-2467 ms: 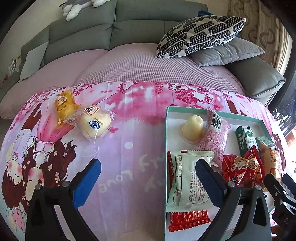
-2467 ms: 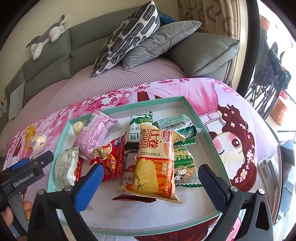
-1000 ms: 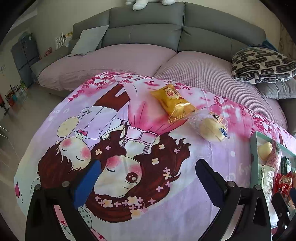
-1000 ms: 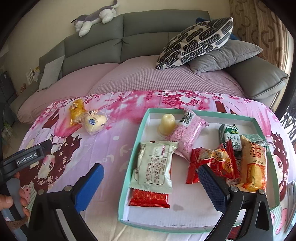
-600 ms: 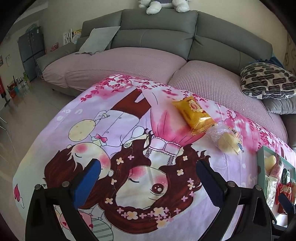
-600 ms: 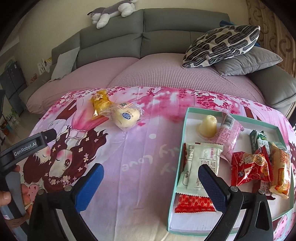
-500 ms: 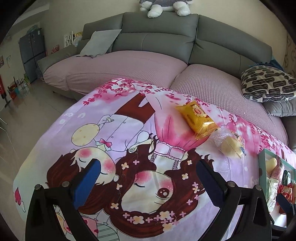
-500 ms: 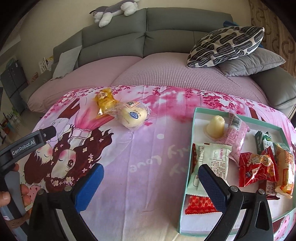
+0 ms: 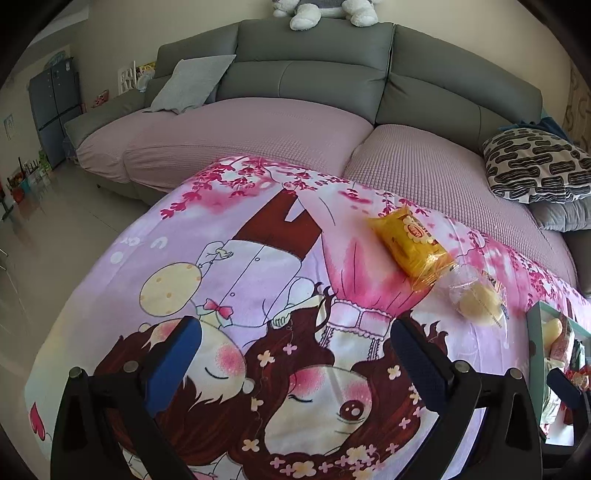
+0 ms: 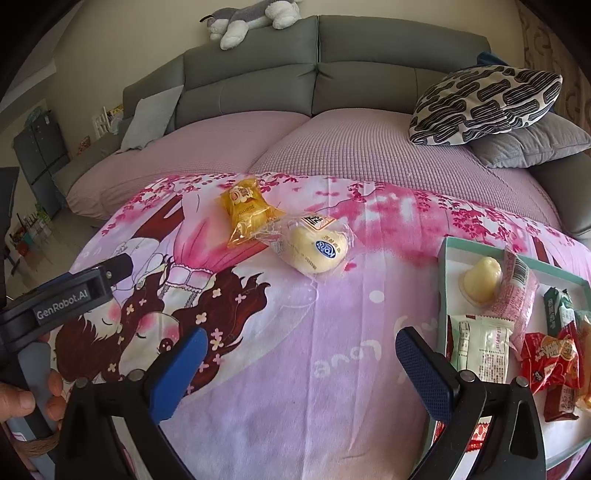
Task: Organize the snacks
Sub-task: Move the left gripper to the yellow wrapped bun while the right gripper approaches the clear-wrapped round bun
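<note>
Your left gripper [image 9: 295, 354] hangs over the pink cartoon-print cloth [image 9: 258, 258] that covers the bench, its blue-padded fingers [image 9: 173, 362] spread wide and holding nothing. Your right gripper [image 10: 295, 365] is likewise released, its fingers [image 10: 177, 369] parted above the same cloth [image 10: 295, 350] with nothing between them. Loose on the cloth: one yellow crinkled snack packet [image 10: 245, 210], also seen from the left wrist [image 9: 410, 245], lying flat near the far edge; one clear-wrapped pale yellow round bun with a blue label [image 10: 317, 249], seen from the left wrist too [image 9: 478, 299], lying just beside the yellow packet, their wrappers touching or overlapping. Both lie well ahead of either gripper. On the right side of the cloth: one shallow teal-rimmed white box [image 10: 445, 280], whose edge shows at the right of the left wrist view [image 9: 533, 354]. In the box: a pale yellow jelly cup [image 10: 480, 282] at the far left corner; a pink plastic packet with a barcode [image 10: 515, 291] leaning against the cup; a white-green sealed packet [image 10: 480, 347] nearer you, lying over a red packet [image 10: 448, 332]; a red printed crisp bag [image 10: 550, 358] to its right; a green biscuit packet [image 10: 554, 302] behind that. Behind the bench: a grey sofa with a mauve quilted cover [image 10: 332, 147], a black-and-white patterned cushion [image 10: 484, 103], a grey-and-white plush toy [image 10: 251, 18] on the backrest.
</note>
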Action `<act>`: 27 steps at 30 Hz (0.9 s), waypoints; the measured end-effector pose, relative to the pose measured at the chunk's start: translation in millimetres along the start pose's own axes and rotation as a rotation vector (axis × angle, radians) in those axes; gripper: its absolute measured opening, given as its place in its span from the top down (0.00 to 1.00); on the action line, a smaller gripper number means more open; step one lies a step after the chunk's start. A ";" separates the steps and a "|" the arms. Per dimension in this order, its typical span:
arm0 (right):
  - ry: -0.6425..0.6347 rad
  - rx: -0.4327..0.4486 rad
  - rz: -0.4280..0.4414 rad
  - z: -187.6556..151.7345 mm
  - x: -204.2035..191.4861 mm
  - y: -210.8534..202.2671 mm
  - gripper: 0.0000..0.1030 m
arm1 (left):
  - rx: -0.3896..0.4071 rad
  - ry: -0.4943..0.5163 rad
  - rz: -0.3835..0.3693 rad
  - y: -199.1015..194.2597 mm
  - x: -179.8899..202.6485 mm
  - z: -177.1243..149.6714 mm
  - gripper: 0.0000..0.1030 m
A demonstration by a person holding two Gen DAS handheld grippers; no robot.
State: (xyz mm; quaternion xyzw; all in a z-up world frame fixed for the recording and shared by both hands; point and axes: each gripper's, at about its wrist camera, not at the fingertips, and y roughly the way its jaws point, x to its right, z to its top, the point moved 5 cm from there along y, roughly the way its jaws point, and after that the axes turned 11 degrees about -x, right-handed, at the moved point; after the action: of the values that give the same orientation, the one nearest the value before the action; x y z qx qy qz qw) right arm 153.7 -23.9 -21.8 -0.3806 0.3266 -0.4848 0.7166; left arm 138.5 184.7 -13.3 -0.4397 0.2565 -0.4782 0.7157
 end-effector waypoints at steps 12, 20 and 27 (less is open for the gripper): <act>0.024 -0.017 -0.047 64.4 10.6 42.6 0.00 | -0.124 0.064 -0.214 46.0 51.7 60.3 0.01; -0.006 -0.090 -0.056 80.5 15.7 86.4 0.01 | -0.219 0.107 -0.288 89.3 93.9 89.8 0.01; -0.008 -0.130 -0.035 82.5 19.1 105.3 0.17 | -0.272 0.096 -0.276 121.2 104.9 97.4 0.06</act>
State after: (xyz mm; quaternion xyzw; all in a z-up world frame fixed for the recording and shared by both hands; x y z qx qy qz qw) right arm 275.8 2.2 -73.4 -0.4342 0.3478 -0.4734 0.6830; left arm 313.9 145.5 -66.8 -0.5400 0.2898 -0.5531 0.5643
